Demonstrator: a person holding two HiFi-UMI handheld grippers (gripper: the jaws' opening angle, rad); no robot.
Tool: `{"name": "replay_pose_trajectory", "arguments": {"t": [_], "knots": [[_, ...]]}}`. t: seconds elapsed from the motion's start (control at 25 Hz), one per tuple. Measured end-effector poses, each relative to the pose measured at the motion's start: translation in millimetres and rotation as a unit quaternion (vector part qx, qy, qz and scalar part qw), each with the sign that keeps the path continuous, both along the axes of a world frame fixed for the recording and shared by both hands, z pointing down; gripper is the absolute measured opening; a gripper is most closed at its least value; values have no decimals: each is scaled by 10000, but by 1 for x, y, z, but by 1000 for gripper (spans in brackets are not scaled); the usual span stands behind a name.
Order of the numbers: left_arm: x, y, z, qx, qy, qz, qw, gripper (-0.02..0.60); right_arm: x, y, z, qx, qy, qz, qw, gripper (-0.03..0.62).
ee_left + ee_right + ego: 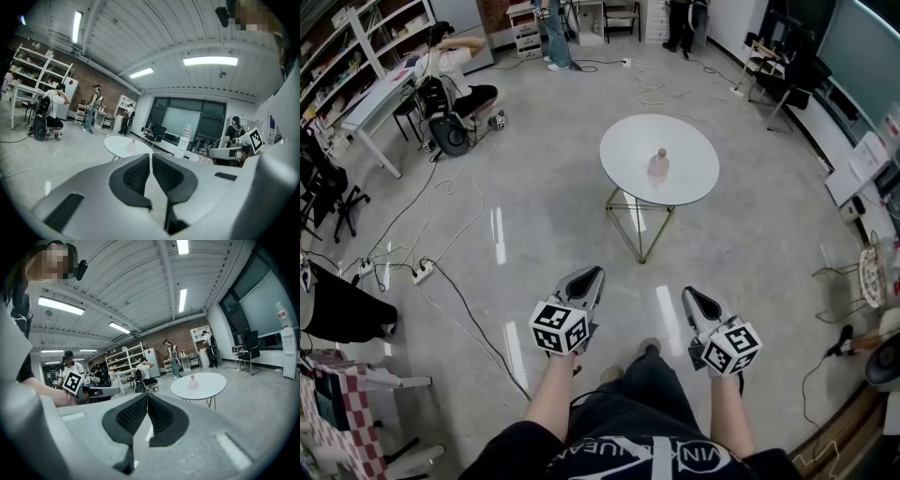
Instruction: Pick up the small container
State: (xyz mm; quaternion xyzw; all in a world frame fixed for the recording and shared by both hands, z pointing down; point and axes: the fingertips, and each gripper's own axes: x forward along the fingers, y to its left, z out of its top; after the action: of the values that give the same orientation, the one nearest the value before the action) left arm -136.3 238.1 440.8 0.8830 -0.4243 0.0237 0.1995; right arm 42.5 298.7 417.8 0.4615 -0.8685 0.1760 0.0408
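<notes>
Across the floor, head view: the small container point(658, 165) stands alone and upright near the middle of a round white tabletop point(628, 150), well apart from both tools. The left gripper point(592, 273) and right gripper point(694, 296) are held low at the person's waist, pointing toward it. Loose cables point(450, 202) lie on the floor to the left, clear of a straight walk.

Left gripper view: fingers point(136, 176) are pressed together with nothing between them. The container point(131, 146) shows small and far off on the tabletop point(117, 144).

Right gripper view: fingers point(133, 416) are likewise pressed together and empty. The container point(192, 382) reads as a pinkish bottle shape with a narrow top.

Judgement: the approach is not yet made. Close in first and spread the fingers of one gripper before reaching. Come in level, straddle the body below the neck, and close gently, since a light bottle could tip.

Contents: too small to tell whether it holds anything.
</notes>
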Motion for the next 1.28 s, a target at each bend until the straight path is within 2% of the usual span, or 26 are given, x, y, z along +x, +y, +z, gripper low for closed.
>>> {"name": "replay_pose_trajectory", "arguments": {"t": [0.2, 0.52, 0.88, 1.08, 1.28], "knots": [[2, -11, 7, -67, -118, 66, 9999, 22, -8, -18, 9, -55, 119, -163, 9998, 6], [-7, -59, 3, 14, -111, -103, 9999, 21, -18, -85, 5, 76, 59, -351, 9993, 6], [23, -130, 14, -59, -54, -94, 9999, 23, 3, -157, 26, -134, 141, -596, 9980, 6], [45, -164, 12, -75, 171, -145, 9997, 23, 26, -193, 32, -244, 123, -535, 9982, 6], [60, -185, 10, -79, 134, -35, 9999, 23, 36, -222, 35, -302, 38, -562, 9980, 6]]}}
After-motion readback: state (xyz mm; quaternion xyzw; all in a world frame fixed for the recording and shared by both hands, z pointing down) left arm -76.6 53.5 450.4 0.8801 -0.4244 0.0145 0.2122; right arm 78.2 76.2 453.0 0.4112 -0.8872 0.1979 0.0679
